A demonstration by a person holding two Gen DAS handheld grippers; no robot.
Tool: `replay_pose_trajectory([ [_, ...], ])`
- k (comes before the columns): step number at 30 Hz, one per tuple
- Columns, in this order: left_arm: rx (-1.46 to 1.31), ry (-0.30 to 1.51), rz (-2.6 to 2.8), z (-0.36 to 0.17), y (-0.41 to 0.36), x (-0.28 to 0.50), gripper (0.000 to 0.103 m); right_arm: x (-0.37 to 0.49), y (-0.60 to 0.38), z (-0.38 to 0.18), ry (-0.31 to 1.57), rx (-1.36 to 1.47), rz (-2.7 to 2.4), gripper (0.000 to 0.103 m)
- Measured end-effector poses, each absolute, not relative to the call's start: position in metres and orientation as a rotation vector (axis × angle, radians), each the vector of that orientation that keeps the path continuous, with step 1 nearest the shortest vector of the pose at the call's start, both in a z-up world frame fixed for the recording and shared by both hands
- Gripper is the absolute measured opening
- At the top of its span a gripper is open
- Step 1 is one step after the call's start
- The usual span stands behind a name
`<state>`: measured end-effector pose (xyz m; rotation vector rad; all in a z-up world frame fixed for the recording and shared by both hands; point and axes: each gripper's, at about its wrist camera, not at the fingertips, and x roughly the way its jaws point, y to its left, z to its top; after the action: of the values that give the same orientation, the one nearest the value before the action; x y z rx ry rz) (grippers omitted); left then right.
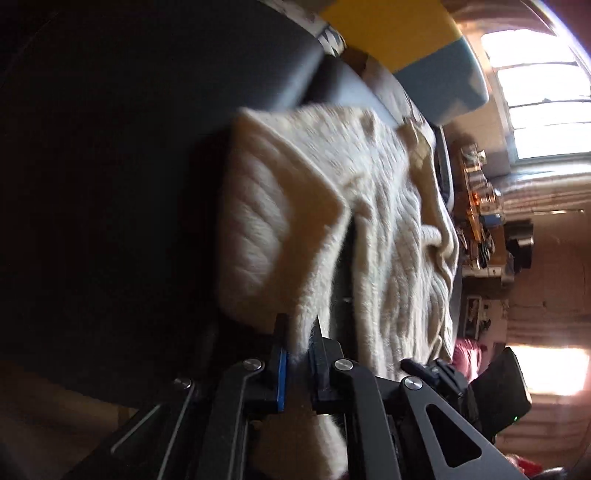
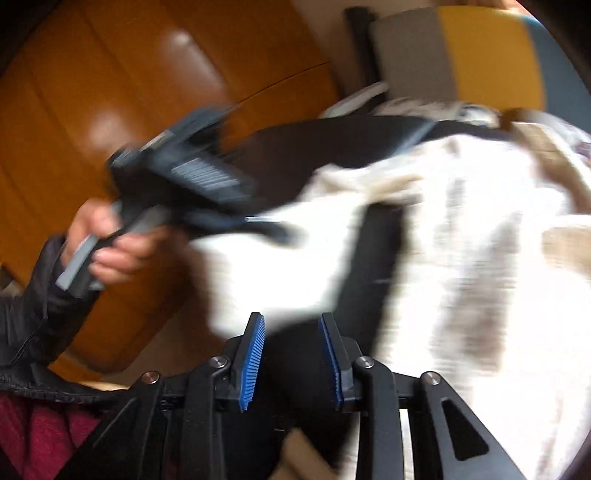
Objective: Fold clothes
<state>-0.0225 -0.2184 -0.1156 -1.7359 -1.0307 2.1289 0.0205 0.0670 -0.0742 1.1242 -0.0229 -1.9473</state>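
Note:
A cream cable-knit sweater [image 1: 376, 206] lies on a dark surface [image 1: 110, 147], one corner lifted and folded over. My left gripper [image 1: 298, 325] is shut on an edge of that cream knit, which runs between its blue-padded fingers. In the right wrist view the same sweater [image 2: 480, 240] is blurred white and fills the right side. My right gripper [image 2: 292, 321] stands open just short of the lifted cloth, nothing between its blue pads [image 2: 255, 354]. The left gripper [image 2: 269, 229] shows there too, held by a hand [image 2: 110, 243] and biting the sweater's lifted edge.
A yellow and blue cushion [image 1: 406, 33] sits at the far end of the dark surface. A cluttered shelf [image 1: 480, 206] and bright windows [image 1: 535, 92] lie to the right. An orange wooden panel [image 2: 129, 92] stands behind the hand; a dark sleeve [image 2: 37, 302] is at lower left.

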Motion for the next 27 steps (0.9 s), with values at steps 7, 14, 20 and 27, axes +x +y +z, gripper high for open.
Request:
replay_pose_trajectory([
  [7,-1.670,-1.302,2.333,-0.116,-0.349,0.022,0.009,-0.064,0.095,-0.056,0.075,1.199,-2.223,0.030],
  [14,-1.688,-1.374,2.452,-0.132,-0.391,0.037,0.009,-0.154,0.044,-0.057,0.284,1.229,-2.258,0.030],
  [20,-1.783,-1.338,2.450,-0.156,-0.401,0.021,0.009,-0.215,0.003,-0.104,0.553,1.402,-2.209,0.030],
  [27,-1.740,-1.316,2.479,-0.162,-0.419,-0.025,0.009,-0.283,-0.005,-0.127,0.444,1.498,-2.368,0.031],
])
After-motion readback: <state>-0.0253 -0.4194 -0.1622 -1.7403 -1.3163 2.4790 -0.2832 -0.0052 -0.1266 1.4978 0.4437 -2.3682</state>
